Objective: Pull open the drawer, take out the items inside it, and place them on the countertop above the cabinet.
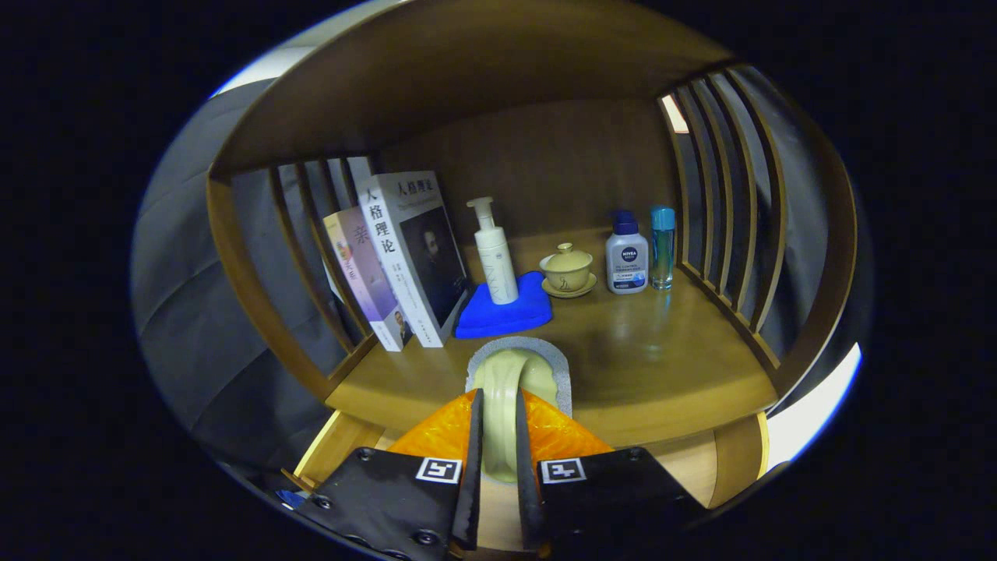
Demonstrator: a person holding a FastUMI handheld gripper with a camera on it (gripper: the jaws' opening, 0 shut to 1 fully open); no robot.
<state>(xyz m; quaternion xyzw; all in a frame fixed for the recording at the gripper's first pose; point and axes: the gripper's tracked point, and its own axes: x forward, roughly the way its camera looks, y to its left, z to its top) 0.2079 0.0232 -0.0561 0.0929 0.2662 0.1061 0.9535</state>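
Gripper view | tool (498, 460) clamps one sponge (516, 382) | books (397, 257): 2 | bottles (627, 253): 3

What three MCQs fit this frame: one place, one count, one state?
1. The white pump bottle stands on:
A. a blue cloth
B. a saucer
C. a book

2. Books leaning by the side rails:
A. one
B. two
C. four

3. The gripper is:
A. open above the shelf
B. shut on a lidded cup
C. shut on the orange item's pale handle

A: the white pump bottle sits upright on the blue cloth.
B: two books lean side by side.
C: the gripper has both fingers pressed on the pale handle of the orange item.
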